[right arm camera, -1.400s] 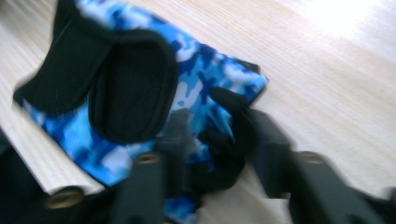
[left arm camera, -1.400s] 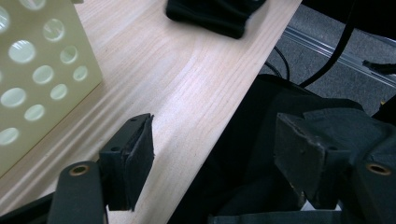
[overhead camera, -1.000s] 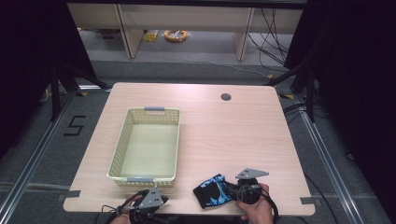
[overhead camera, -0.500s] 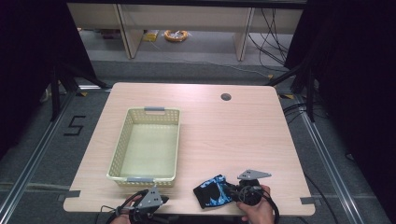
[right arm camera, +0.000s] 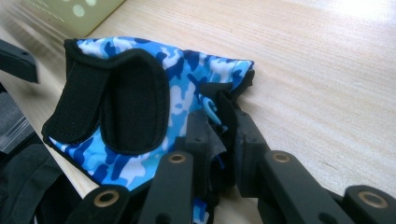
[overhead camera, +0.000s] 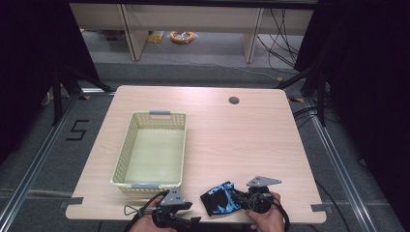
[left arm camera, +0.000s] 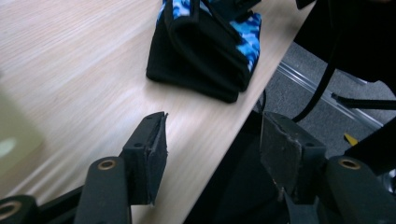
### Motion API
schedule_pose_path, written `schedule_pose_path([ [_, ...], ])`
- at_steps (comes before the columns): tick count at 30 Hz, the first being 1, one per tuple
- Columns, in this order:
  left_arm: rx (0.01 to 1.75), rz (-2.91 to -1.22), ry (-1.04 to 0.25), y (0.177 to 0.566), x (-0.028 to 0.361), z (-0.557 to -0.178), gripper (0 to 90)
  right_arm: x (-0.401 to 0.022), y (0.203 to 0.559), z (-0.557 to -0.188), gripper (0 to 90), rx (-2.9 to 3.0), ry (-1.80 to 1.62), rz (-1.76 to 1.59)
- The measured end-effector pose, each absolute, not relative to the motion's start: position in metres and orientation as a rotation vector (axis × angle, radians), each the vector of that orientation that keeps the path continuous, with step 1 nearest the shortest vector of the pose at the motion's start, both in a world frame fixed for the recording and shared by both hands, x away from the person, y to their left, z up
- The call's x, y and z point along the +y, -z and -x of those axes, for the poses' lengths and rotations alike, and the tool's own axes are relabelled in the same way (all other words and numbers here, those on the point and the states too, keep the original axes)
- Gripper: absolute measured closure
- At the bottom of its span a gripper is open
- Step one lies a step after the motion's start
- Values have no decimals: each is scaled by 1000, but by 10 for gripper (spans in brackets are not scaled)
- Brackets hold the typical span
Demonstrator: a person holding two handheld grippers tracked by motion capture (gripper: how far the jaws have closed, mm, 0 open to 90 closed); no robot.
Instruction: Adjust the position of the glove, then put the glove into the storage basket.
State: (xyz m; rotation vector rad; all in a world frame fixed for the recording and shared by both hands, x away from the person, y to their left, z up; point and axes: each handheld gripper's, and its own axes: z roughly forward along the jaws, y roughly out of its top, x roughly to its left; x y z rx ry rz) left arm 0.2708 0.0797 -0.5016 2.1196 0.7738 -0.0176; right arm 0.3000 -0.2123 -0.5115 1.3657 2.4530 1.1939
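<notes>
A blue camouflage glove with black cuff and strap lies at the table's front edge, right of the middle. My right gripper comes in from the right and is shut on the glove's near end, with fabric pinched between its jaws. My left gripper sits at the front edge, left of the glove, pointing toward it. Its jaws are open and have just been closing, with nothing between them. The glove lies a short way ahead of them, half over the table's edge.
A pale yellow plastic basket stands empty on the left half of the wooden table. A round cable hole is at the back right. Floor rails run along both sides, below the table.
My left gripper has shifted right along the front edge toward the glove, and its jaws stand narrower. The right gripper and the glove have kept still.
</notes>
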Motion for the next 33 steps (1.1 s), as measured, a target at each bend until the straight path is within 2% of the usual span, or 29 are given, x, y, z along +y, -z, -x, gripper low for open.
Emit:
schedule_pose_path([
  [16,820,-2113,-33,506,50,-287,404,-214,511,-299,794,2462,-1172,-1346],
  [22,798,-2164,-58,509,49,-293,360,-214,512,-300,794,2471,-1202,-1337],
  [23,821,-2131,-60,510,46,-292,360,-214,512,-300,793,2472,-1199,-1334],
  [29,808,-2144,-83,511,44,-292,376,-213,512,-300,793,2470,-1191,-1327],
  [32,804,-2160,-84,511,44,-291,407,-213,511,-301,792,2479,-1169,-1328],
  [33,804,-2160,-84,511,44,-291,442,-213,511,-301,792,2479,-1169,-1328],
])
